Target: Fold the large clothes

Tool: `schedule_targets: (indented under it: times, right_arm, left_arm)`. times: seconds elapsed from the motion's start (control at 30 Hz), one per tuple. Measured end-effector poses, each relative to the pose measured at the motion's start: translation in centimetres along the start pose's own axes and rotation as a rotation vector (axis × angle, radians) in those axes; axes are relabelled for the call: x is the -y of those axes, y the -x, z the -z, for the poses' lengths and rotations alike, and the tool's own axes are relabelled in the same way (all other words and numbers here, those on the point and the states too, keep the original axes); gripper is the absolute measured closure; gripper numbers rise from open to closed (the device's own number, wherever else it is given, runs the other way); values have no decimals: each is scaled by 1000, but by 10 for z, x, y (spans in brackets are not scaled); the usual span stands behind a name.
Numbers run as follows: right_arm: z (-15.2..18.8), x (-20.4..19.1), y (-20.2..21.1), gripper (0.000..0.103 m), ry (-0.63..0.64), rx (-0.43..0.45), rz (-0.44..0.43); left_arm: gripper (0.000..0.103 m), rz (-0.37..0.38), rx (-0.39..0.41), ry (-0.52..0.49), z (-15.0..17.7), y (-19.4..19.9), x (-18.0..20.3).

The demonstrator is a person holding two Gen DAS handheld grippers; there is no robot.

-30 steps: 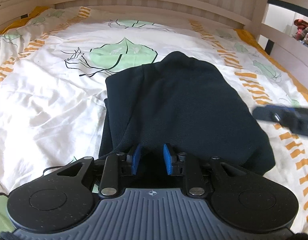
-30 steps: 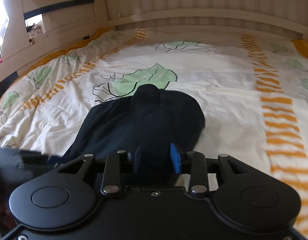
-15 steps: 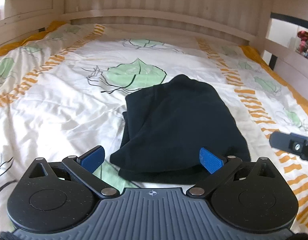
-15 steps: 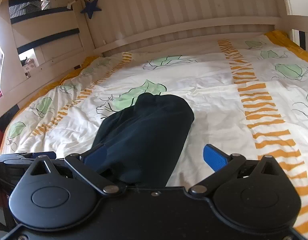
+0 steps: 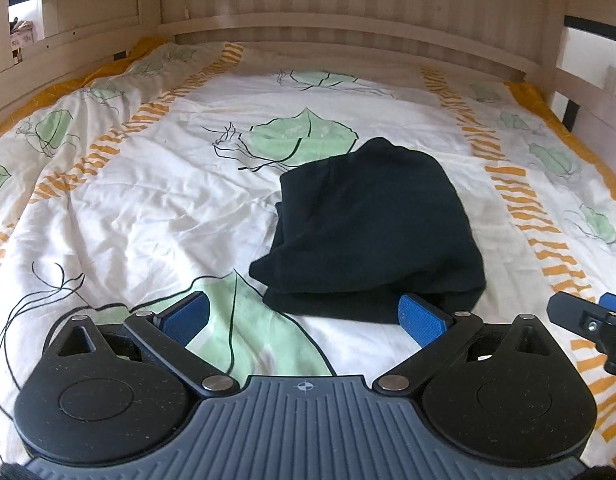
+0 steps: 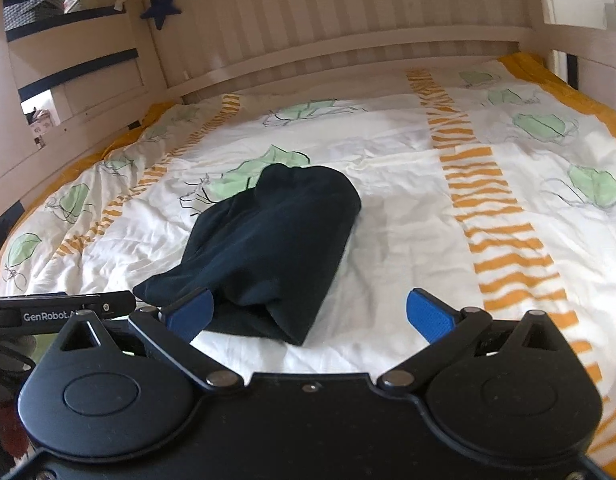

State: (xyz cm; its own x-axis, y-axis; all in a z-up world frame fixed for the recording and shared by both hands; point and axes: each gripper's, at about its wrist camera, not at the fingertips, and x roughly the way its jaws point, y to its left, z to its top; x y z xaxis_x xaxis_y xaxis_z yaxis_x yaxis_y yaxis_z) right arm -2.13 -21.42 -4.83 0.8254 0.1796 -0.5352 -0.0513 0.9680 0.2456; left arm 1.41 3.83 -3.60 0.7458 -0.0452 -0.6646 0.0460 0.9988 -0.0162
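Observation:
A dark navy garment (image 5: 372, 228) lies folded in a compact bundle on the bed; it also shows in the right wrist view (image 6: 272, 248). My left gripper (image 5: 304, 318) is open and empty, just short of the bundle's near edge. My right gripper (image 6: 310, 314) is open and empty, with its left finger in front of the bundle's near edge. The right gripper's tip shows at the right edge of the left wrist view (image 5: 588, 320), and the left gripper's side shows at the left of the right wrist view (image 6: 64, 308).
The bed has a white quilt (image 5: 140, 208) with green leaves and orange stripes. A wooden headboard (image 5: 348, 4) and side rails (image 6: 68, 80) enclose it. A blue star (image 6: 160, 6) hangs at the back left.
Both grippers were shut on the garment's near edge a second ago. They opened, let it drop onto the bed, and drew back and up from it.

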Motion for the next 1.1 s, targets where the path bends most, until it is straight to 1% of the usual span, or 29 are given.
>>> schedule_targets:
  times: [0.13,0.3,0.47,0.8,1.1]
  right_arm:
    - [5,5,5,0,-32,-20,27]
    - [10,11,9,0,-58,-61,72]
    - [15,11,13,0,-51,-83,92]
    - [15,3,15,0,-5,-90,97]
    - [10,6,17,0,-1,-75,119]
  left_arm:
    - [1,-5,-13,-12,5,6,6]
    - [1,19,-27,-21,11,10,11]
    - [1,21,-43,-27,15,12,13]
    - [1,8,-76,-20,22,12,10]
    - [1,0,-91,-21,24,11,8]
